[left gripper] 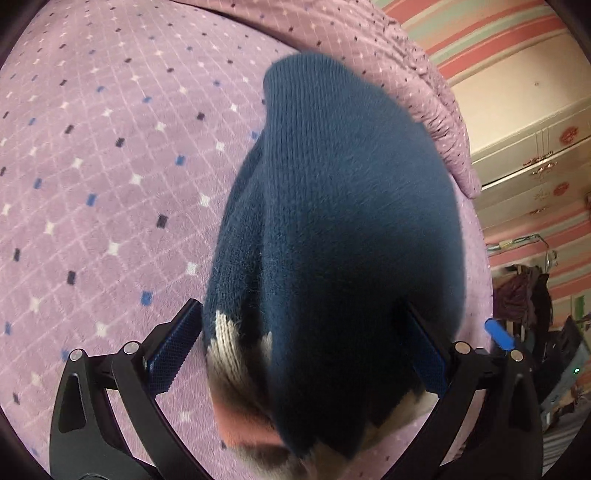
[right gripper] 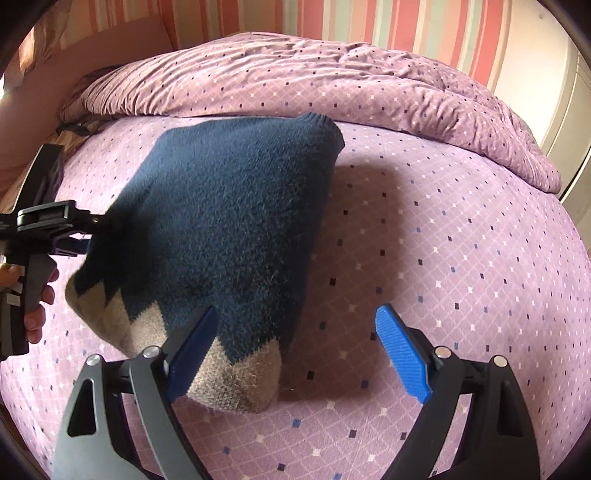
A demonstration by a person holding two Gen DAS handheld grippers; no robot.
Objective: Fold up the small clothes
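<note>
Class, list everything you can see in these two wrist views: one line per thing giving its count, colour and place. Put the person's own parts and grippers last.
knitted garment: one, dark blue with beige and pink pattern at one end, lifted above the bed.
bed sheet: one, lilac with small diamonds, under the garment.
duvet: one, lilac, crumpled at the bed's far side.
striped wall: pink and pale green, behind the bed.
cabinet: cream, beside the bed.
left gripper: black, blue pads, open around the garment.
right gripper: black, blue pads, open, garment's corner between its fingers.
hand: one, holding the left gripper.
</note>
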